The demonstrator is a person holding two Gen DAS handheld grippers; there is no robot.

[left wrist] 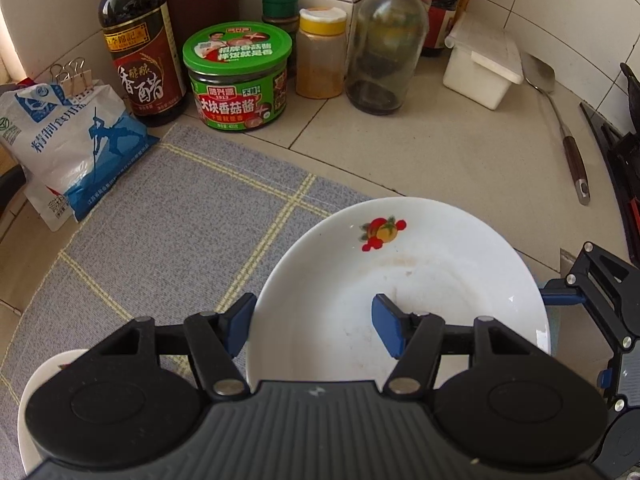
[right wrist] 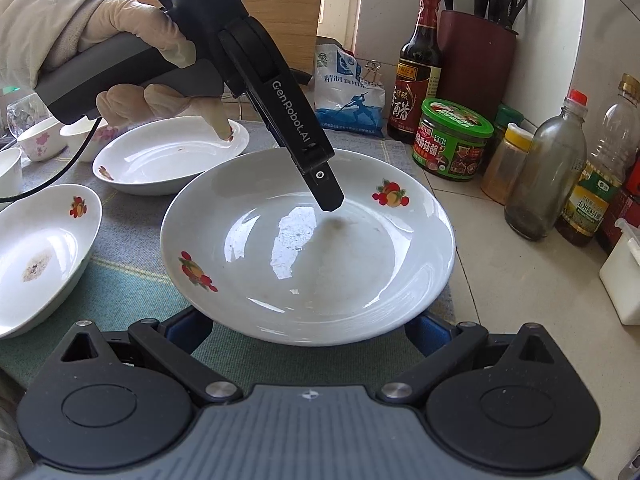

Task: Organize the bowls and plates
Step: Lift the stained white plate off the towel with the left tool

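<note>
White porcelain plate (right wrist: 308, 248) lies on the grey mat (left wrist: 168, 216); the left gripper (left wrist: 312, 326) gapes astride its rim, gripping nothing, one finger over the well. The right gripper (right wrist: 308, 330), open, sits under the near rim. Three plates, three small bowls (right wrist: 40, 148)

White fruit-printed plate (right wrist: 308, 256), grey-checked cloth (left wrist: 168, 216)

Both grippers' fingers (left wrist: 240, 328) spread wide
</note>
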